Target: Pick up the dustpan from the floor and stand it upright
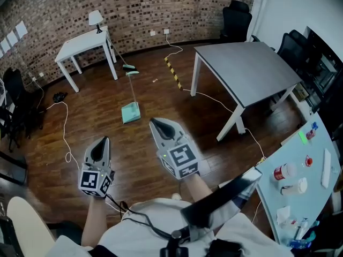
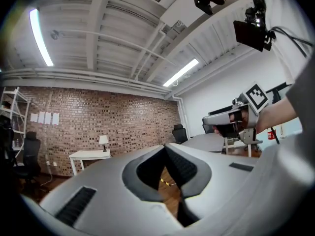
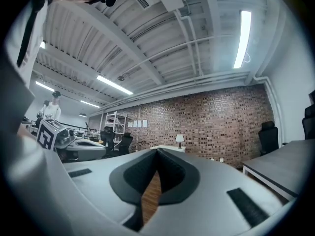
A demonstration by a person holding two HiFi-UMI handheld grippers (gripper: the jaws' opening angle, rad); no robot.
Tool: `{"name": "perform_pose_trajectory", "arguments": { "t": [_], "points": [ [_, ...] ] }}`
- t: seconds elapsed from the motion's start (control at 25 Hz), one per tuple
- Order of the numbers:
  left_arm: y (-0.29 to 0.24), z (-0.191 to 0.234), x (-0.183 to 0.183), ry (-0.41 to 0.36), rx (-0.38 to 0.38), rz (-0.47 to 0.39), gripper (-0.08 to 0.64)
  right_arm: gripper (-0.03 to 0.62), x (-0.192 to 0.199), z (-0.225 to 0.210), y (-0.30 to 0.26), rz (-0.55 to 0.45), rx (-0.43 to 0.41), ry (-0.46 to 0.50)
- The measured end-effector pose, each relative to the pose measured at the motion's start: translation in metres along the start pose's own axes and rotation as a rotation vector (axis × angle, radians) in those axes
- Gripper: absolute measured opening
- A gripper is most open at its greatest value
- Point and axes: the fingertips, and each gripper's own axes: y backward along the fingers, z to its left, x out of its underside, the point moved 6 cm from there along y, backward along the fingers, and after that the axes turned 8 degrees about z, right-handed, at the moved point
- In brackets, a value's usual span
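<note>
The two tongs are both pressed together at the tips with nothing between them: the left gripper (image 1: 103, 141) shows only a sliver of wooden floor under its meeting jaws in its own view (image 2: 165, 147), and the right gripper (image 1: 153, 121) shows the same in its view (image 3: 157, 152). Both are held in the air near the person's body and point forward. The teal plastic dustpan with a long thin pale handle (image 1: 131, 112) is out on the dark wooden plank floor (image 1: 161, 98), well apart from both grippers, roughly ahead of the gap between them. Its handle runs away from the person toward the white rectangular table (image 1: 86, 43). From this steep downward angle a handle lying flat and one standing up would look much alike, so the head view does not settle which it is. The scene fits an approach to a dustpan that lies down, and equally a withdrawal from one that already stands. Either way, good work here probably means keeping the dustpan centred in the head view and minding the thin white cable (image 1: 65, 134) that trails across the floor to the left. As a judgement, the long handle over a small pan would tip easily. Any hold would likely be steadiest low on the handle, with the pan's flat base set square on the boards.
</note>
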Motion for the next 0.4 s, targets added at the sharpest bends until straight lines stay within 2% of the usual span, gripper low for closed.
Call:
{"name": "perform_pose_trajectory", "arguments": {
  "t": [0.4],
  "points": [
    [-0.0085, 0.0019, 0.0036, 0.004, 0.018, 0.007, 0.002, -0.018, -0.0034, 0.0021, -0.0107, 0.010, -0.018, 0.009]
  ]
}}
